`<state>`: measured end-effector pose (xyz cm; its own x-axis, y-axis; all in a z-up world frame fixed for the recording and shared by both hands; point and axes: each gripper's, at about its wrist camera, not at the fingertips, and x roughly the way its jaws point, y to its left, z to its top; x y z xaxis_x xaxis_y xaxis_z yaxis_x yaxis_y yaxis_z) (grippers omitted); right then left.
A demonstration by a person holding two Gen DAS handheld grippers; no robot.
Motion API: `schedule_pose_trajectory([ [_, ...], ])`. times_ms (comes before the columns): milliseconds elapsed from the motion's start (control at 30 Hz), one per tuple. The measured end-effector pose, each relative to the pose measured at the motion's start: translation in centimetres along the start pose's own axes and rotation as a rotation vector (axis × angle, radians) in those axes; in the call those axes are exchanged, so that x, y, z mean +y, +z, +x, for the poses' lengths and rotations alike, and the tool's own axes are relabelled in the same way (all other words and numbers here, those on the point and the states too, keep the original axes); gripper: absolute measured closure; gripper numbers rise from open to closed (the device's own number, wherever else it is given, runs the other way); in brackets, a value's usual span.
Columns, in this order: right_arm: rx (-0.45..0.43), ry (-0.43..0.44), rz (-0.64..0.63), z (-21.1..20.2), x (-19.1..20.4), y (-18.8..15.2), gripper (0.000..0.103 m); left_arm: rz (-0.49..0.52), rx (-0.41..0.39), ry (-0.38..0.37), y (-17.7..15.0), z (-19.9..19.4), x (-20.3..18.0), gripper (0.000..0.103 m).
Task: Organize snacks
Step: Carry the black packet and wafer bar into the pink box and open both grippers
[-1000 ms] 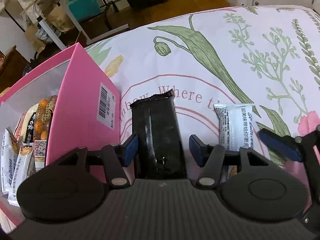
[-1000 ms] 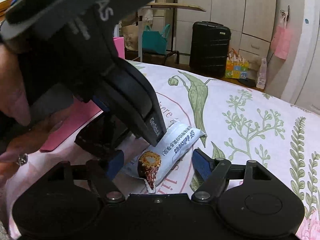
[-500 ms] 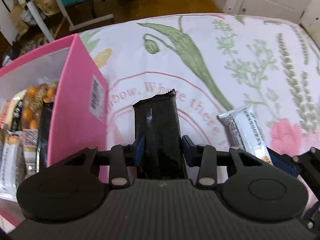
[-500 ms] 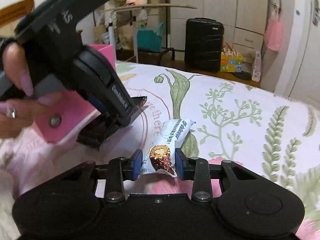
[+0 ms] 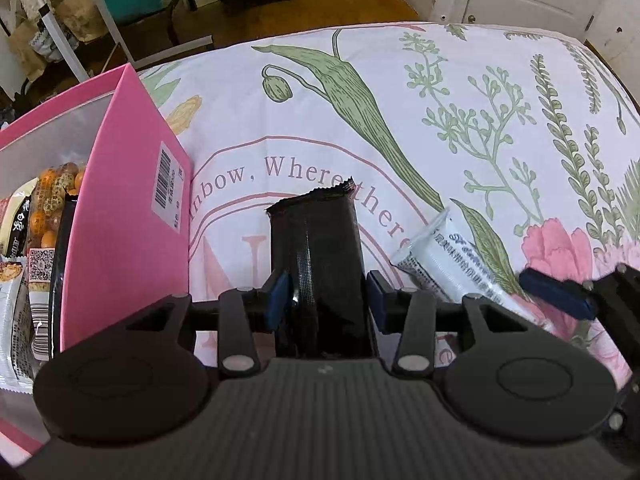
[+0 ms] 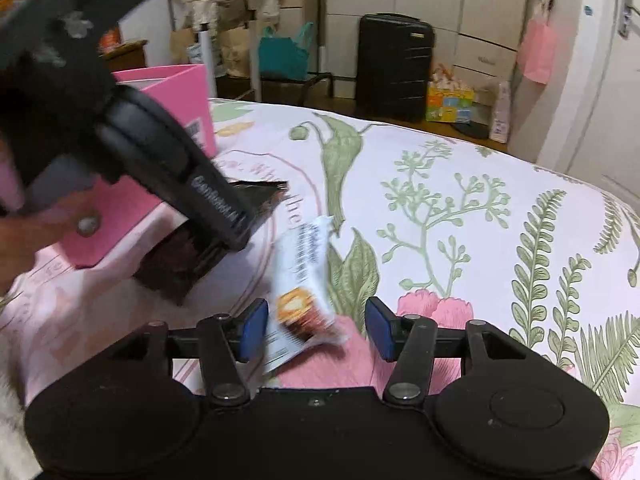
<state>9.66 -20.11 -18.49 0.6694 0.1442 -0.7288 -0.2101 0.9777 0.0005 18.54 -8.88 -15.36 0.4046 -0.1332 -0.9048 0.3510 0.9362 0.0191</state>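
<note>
Pink box (image 5: 132,216) stands beside black packet (image 5: 320,256).

A bed covered in a white floral sheet (image 5: 460,92) printed with green stems and pink lettering carries everything. The pink box (image 5: 132,216) stands on it, open-topped and holding packets. Just right of the box lies a black snack packet (image 5: 316,248), and further right of the box a white snack bar (image 5: 448,268) lies tilted.
</note>
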Motion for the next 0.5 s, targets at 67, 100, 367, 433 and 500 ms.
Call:
schedule_pose_trajectory([
  [67,-0.016,-0.001,0.001,0.5,0.0,0.1,0.054,0.003,-0.007,0.000,-0.1,-0.2,0.0,0.063],
  [100,-0.021,-0.007,-0.014,0.6,0.2,0.1,0.061,0.003,-0.009,-0.001,-0.1,-0.3,0.0,0.064],
  [367,-0.026,-0.073,0.026,-1.1,-0.3,0.1,0.063,-0.004,0.006,-0.024,-0.7,-1.2,0.2,0.064],
  [433,-0.030,-0.077,0.090,-1.9,-1.4,-0.3,0.063,-0.016,0.007,-0.031,-1.1,-1.5,0.4,0.064],
  [500,-0.029,-0.070,0.145,-2.8,-2.3,-0.7,0.063,-0.026,0.008,-0.042,-1.6,-1.9,0.6,0.065],
])
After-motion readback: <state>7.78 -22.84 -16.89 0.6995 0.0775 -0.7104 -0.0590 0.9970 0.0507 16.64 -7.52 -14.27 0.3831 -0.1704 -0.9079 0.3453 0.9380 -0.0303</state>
